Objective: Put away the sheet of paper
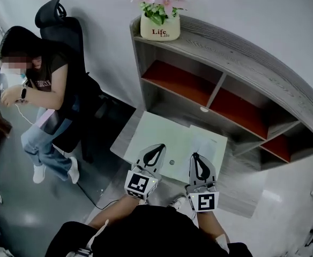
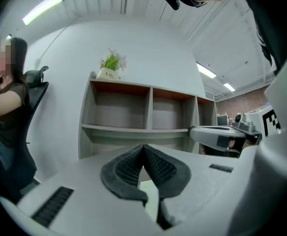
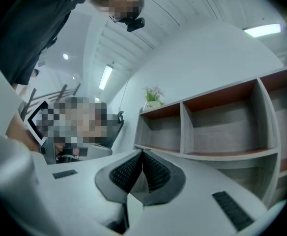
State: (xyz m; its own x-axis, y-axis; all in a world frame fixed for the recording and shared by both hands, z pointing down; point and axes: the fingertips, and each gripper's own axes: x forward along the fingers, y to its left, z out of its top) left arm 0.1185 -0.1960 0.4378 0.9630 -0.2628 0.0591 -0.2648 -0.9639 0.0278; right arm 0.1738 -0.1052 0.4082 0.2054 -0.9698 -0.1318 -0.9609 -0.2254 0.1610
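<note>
Head view: the sheet of paper (image 1: 210,143) seems to lie flat on the low table (image 1: 146,130), under the right gripper (image 1: 195,156), with the left gripper (image 1: 158,146) beside it. No paper shows in the shelf (image 1: 229,84), so the putting away is all left to do

Left gripper view: jaws pressed together, empty; the sheet is out of view

Right gripper view: tips meet too; a pale sliver behind them is hard to read

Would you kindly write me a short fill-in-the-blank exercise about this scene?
1. The flower pot stands on top of the ____.
2. The seated person sits in a black ____.
3. The jaws of the left gripper are ____.
Missing words: shelf; chair; shut.
</note>
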